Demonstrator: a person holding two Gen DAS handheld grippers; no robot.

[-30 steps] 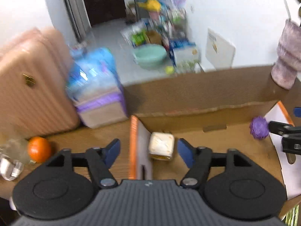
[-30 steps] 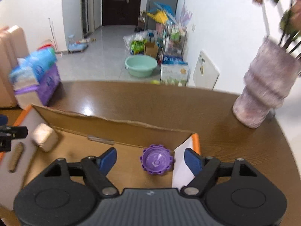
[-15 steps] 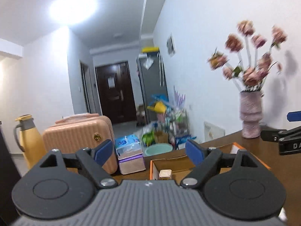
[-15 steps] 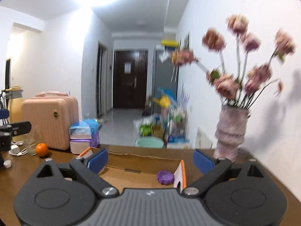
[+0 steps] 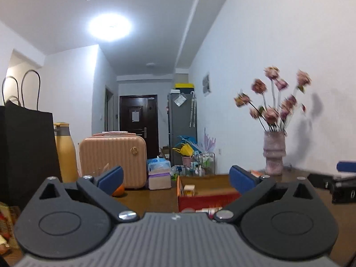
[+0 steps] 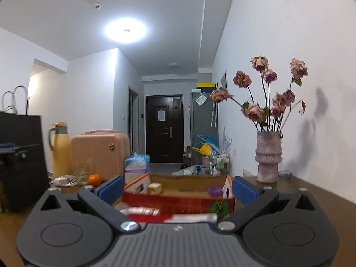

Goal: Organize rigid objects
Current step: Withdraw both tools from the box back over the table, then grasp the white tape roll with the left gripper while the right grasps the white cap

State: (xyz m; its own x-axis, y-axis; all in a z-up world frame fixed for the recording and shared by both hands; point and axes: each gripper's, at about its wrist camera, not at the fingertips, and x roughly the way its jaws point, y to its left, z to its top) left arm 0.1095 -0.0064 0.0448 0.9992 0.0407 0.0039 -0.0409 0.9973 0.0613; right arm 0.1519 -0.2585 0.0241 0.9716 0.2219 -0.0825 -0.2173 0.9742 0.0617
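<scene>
Right wrist view: the cardboard box (image 6: 178, 191), long axis running left to right, sits on the glossy wooden table (image 6: 311, 195) holding a pale cube (image 6: 154, 187) and ridged purple lid (image 6: 214, 190). Right gripper (image 6: 177, 188) and left gripper (image 5: 175, 176) are opening, jaws empty.

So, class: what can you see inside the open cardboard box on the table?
Inside the cardboard box lie a pale cube-shaped block near its left end and a purple ridged cap near its right. The red front wall hides the floor nearest the camera.
</scene>
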